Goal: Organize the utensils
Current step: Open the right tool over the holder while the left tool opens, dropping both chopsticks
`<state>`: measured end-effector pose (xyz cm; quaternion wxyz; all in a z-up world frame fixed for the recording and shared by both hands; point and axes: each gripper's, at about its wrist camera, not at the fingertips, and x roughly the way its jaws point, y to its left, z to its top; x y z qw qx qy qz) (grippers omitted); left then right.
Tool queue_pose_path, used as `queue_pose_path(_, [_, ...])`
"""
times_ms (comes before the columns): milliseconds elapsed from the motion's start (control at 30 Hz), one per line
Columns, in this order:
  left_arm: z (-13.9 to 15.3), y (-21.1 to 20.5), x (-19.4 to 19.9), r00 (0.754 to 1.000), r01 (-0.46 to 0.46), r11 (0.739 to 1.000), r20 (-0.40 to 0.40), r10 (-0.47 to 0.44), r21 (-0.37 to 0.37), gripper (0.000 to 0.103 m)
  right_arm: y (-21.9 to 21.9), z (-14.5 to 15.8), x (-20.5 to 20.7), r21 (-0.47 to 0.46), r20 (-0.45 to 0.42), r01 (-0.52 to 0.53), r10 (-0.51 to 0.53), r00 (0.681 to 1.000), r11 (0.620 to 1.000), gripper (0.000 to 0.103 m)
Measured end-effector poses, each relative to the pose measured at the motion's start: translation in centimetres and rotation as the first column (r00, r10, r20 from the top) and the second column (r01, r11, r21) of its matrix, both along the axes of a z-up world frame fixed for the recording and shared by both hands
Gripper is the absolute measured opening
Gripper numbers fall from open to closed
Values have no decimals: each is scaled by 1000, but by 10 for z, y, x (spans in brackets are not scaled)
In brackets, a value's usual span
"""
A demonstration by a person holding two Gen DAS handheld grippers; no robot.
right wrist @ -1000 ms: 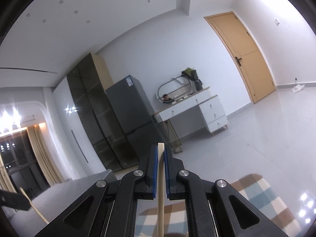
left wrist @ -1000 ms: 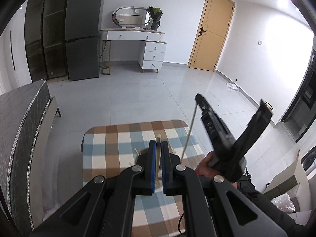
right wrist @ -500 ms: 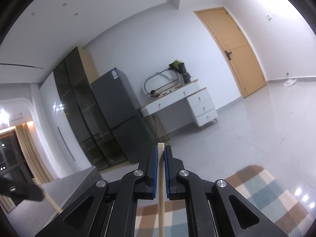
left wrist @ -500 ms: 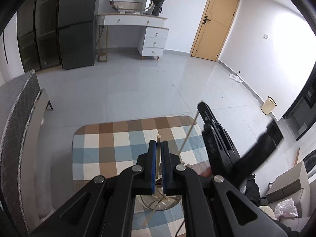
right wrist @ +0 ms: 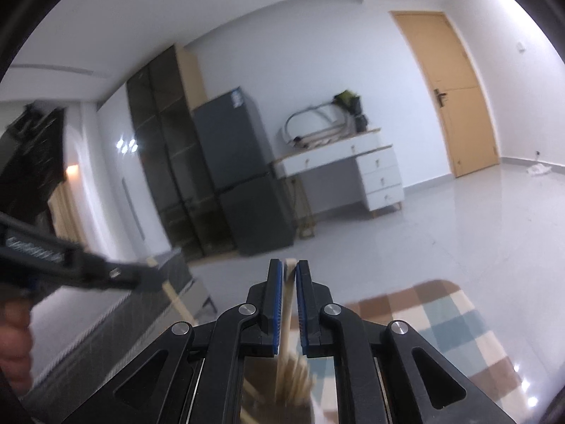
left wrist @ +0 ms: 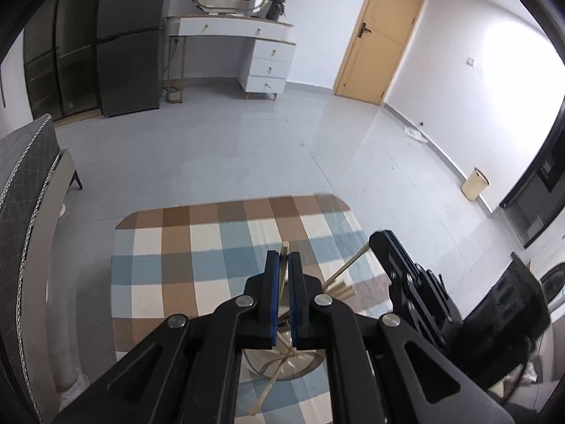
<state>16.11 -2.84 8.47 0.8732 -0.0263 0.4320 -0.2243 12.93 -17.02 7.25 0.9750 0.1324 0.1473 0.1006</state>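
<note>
In the left wrist view the left gripper (left wrist: 283, 259) is clamped on a wooden chopstick (left wrist: 283, 272), its blue pads (left wrist: 271, 282) pressed flat against both sides. The stick's long axis runs along the fingers, blunt tip poking out past them toward the far edge of the checked tablecloth (left wrist: 169, 247), lower end dropping into a glass holder (left wrist: 254, 364) where several more chopsticks fan out. A second ago this gripper sat higher above the table with the holder hidden; it has come down since. To the right, the right gripper (left wrist: 379, 243) has sunk too, its chopstick (left wrist: 348, 265) slanting down and left toward the bundle.

In the right wrist view the right gripper (right wrist: 289, 265) has its jaws opening: the second chopstick (right wrist: 287, 304) stands nearly upright between them, resting against the left pad with a gap on the right, where earlier both pads squeezed it. Its lower end joins the blurred bundle below
</note>
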Motion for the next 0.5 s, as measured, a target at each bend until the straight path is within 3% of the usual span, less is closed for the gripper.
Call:
queue_pose_path(67, [-5,-5,-2,1000,18,1000,-14,-18,13,2,2,-2,-5,1,-33,-41,41,999,999,9])
queue_pose_path(167, [-10,-1,-8,999,-18,1000,-34,17,-10,15,-5,-5,-15,22,-99,-72,74,992,997,16])
queue_pose_path(233, [-7,5,-13,998,-51,998,-38,50,-46,34,-14,-5,-25,58,-139,-90,97,986,994,23])
queue_pose_path(333, [-1,9,-27,996,-86,996,-2,86,-36,52,-21,-5,-40,52,-181,-79,88,980,995,40])
queue_pose_path(400, [3,12,-36,994,-106,994,9,106,-33,55,-25,0,-50,68,-186,-81,93,978,994,40])
queue_pose_path(500, [12,19,-53,989,-139,990,41,140,-36,61,-30,8,-68,60,-172,-72,82,982,996,49])
